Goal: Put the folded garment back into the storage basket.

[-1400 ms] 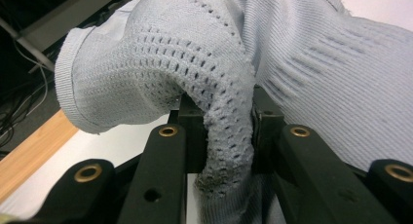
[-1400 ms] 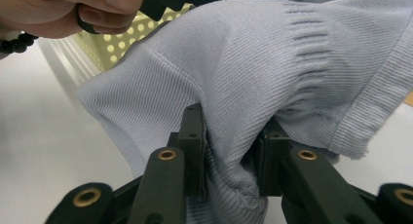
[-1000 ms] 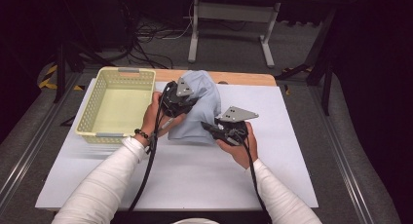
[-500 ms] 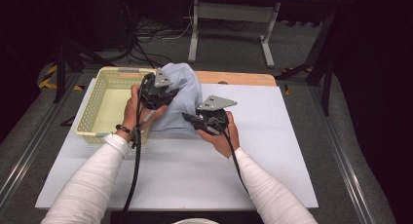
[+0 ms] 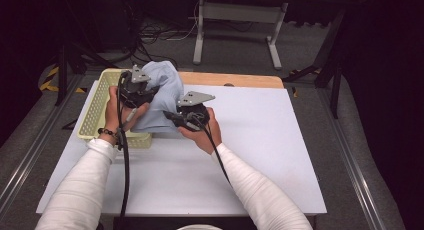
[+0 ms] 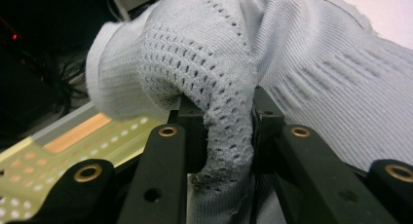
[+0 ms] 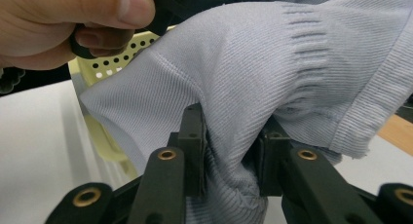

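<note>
Pale blue-grey ribbed knit, one garment point(image 5: 162, 97), folded into a bundle and held off the table by both grippers. Left gripper point(image 6: 216, 136): jaws closed on a fold of the open-mesh part of the knit, which bulges up over the jaw tips and hangs down between them; grip looks firm. Right gripper point(image 7: 229, 146): jaws closed likewise on a fold of the finer ribbed part, near a stitched hem, with cloth draped over both tips. Just beyond the right gripper's jaws, in its own view, the person's left hand point(image 7: 63, 24) wraps the handle of the other gripper, so the two tools stand near each other with the bundle stretched between them. Past the left gripper's jaws and below the cloth lies the yellow basket point(image 5: 95, 117), perforated plastic, its inside bare as far as can be seen; the near corner of its rim sits just under the hanging cloth. Under everything, the white table point(image 5: 260, 155), with a strip of bare wood point(image 5: 235, 80) along its far edge. Status, as judged: the garment is gathered, gripped at two places and lifted, and it hangs partly over the basket's right side, partly over the table beside it. Remaining: bring the bundle fully over the basket opening, lower it in, open both pairs of jaws and draw them clear. Whether the folds would hold their shape on release cannot be told.
</note>
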The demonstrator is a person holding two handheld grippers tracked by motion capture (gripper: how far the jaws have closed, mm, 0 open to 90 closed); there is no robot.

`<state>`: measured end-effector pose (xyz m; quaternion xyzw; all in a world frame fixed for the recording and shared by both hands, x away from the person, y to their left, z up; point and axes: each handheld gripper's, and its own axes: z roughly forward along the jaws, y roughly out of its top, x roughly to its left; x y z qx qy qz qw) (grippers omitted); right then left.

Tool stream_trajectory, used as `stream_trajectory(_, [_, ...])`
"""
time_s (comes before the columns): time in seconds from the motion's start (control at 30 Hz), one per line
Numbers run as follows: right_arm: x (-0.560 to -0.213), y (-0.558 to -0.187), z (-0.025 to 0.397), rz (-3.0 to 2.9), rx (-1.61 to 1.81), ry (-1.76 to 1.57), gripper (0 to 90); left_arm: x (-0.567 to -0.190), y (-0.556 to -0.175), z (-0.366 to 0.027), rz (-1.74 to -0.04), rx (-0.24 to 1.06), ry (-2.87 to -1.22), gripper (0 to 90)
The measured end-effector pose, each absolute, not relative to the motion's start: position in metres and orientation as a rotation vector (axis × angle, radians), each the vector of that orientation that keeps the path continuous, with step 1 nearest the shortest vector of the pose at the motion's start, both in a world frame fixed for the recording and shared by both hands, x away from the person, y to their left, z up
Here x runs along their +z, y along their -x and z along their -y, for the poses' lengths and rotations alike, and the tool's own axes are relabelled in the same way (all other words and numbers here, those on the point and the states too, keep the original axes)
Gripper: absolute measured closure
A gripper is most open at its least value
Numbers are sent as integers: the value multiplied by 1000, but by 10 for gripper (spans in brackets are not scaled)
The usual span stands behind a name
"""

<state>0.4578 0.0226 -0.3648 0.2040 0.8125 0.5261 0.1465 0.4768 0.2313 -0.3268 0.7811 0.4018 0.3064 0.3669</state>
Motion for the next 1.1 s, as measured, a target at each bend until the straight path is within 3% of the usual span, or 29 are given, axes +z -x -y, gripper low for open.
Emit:
stream_trajectory(0.47, [-373, -468, -75, -2401, 1517, -608, 699, -335, -481, -274, -1166, 795, -2000, 725])
stream_trajectory(0.9, [-391, -472, -97, -2456, 1466, -603, 691, -356, -486, -294, -1229, 777, -2053, 723])
stream_trajectory(1.1, [-394, -477, -101, -2471, 1461, -621, 631, -363, -493, -301, -1269, 777, -2063, 720])
